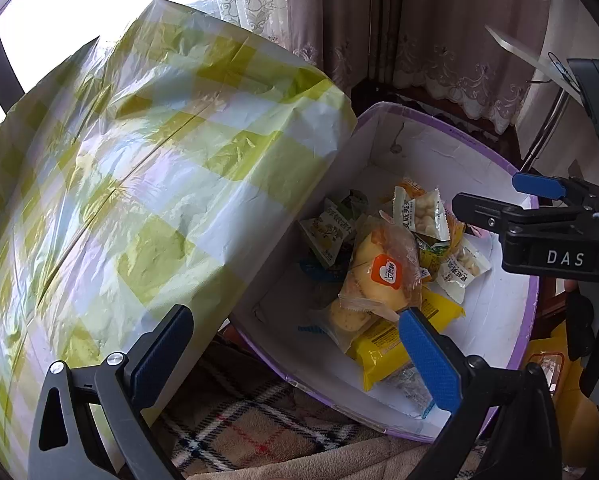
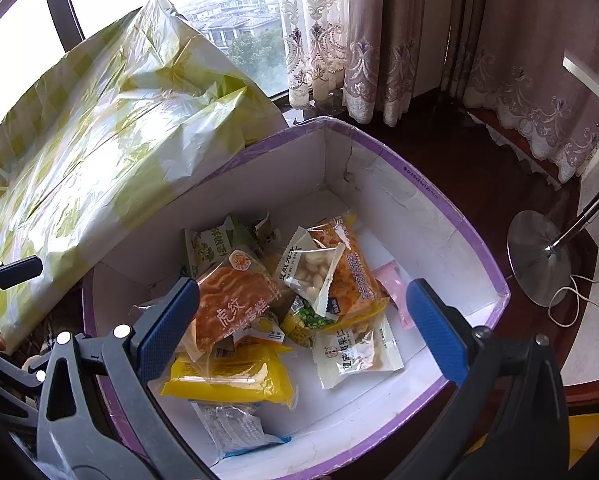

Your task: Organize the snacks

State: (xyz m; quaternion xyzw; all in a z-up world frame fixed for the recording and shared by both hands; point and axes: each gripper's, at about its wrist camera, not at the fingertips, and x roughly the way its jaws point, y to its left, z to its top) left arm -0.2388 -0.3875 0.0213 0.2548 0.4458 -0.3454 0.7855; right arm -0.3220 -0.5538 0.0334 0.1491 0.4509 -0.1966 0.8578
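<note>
Some snacks (image 2: 259, 320) in the box (image 2: 419, 216) are hidden under others. A bag (image 1: 139, 184) leans beside the box, curtains (image 2: 419, 48) behind. Both claws, left (image 1: 295, 344) and right (image 2: 303, 320), are held wide open, empty.

Your left gripper (image 1: 295, 340) hangs with its fingers spread wide and nothing between them. Its left finger (image 1: 161, 350) sits off the left wall of the purple-rimmed box (image 1: 533, 292), while the blue pad of its right finger (image 1: 427, 356) reaches over the near rim of that box.

Your right gripper (image 2: 301, 320) is also spread wide and empty, both blue pads (image 2: 435, 328) poised above the inside of the box. Seen from the left wrist camera, it comes in over the right rim, level. A fingertip of your hand shows behind it, on the handle.
</note>
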